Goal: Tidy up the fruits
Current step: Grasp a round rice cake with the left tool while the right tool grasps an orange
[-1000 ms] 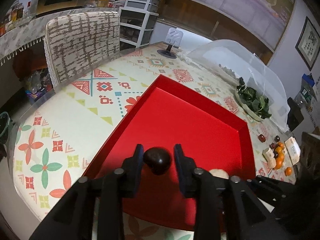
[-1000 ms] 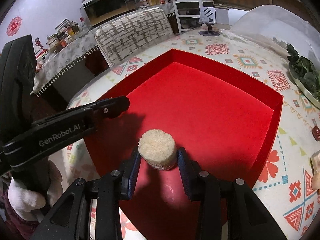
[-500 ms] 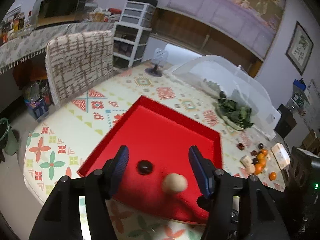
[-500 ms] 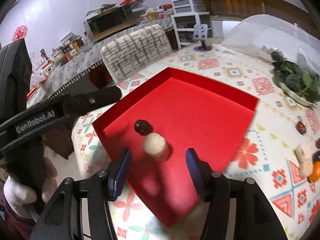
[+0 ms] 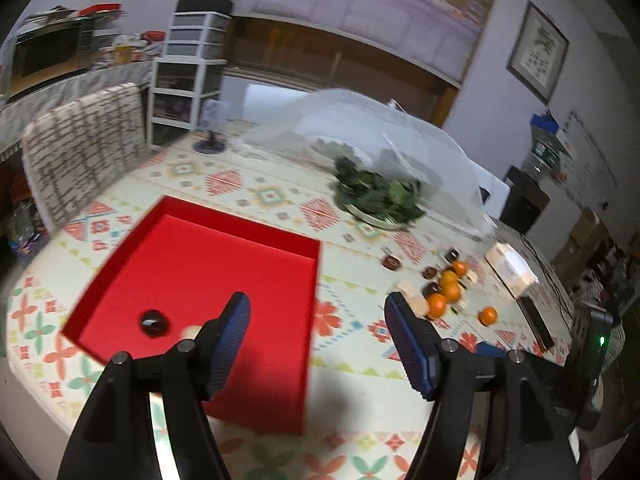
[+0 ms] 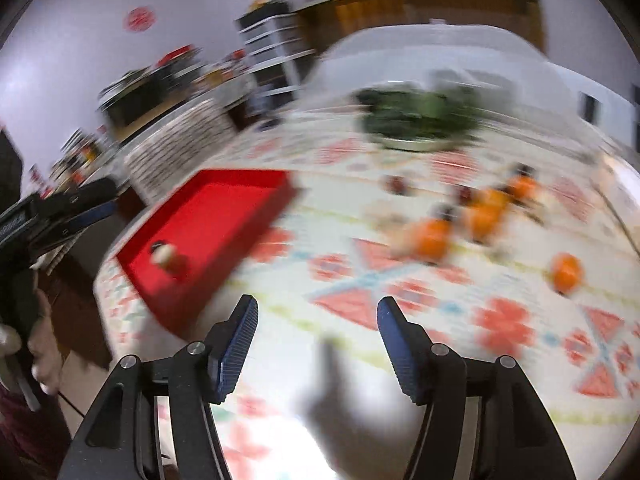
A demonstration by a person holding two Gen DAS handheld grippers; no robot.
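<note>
A red tray (image 5: 248, 240) lies on the patterned table; it also shows in the right wrist view (image 6: 224, 204). A dark round fruit (image 5: 154, 323) and a pale beige piece (image 6: 165, 255) sit in its near left corner. Several oranges (image 5: 444, 292), dark fruits (image 5: 391, 262) and pale pieces lie loose on the table to the right, blurred in the right wrist view (image 6: 472, 216). My left gripper (image 5: 318, 340) is open and empty above the tray's right edge. My right gripper (image 6: 318, 344) is open and empty over the tablecloth, between tray and oranges.
A plate of green leaves (image 5: 378, 196) stands under a clear mesh food cover (image 5: 360, 128) at the back. A small box (image 5: 510, 266) and a dark flat device (image 5: 536, 322) lie at the right. A chair (image 5: 84, 144) stands left of the table.
Both grippers let go of their pieces in the tray, opened wide, lifted back and swung right toward the loose fruits. The dark fruit and the beige piece stay in the tray.
</note>
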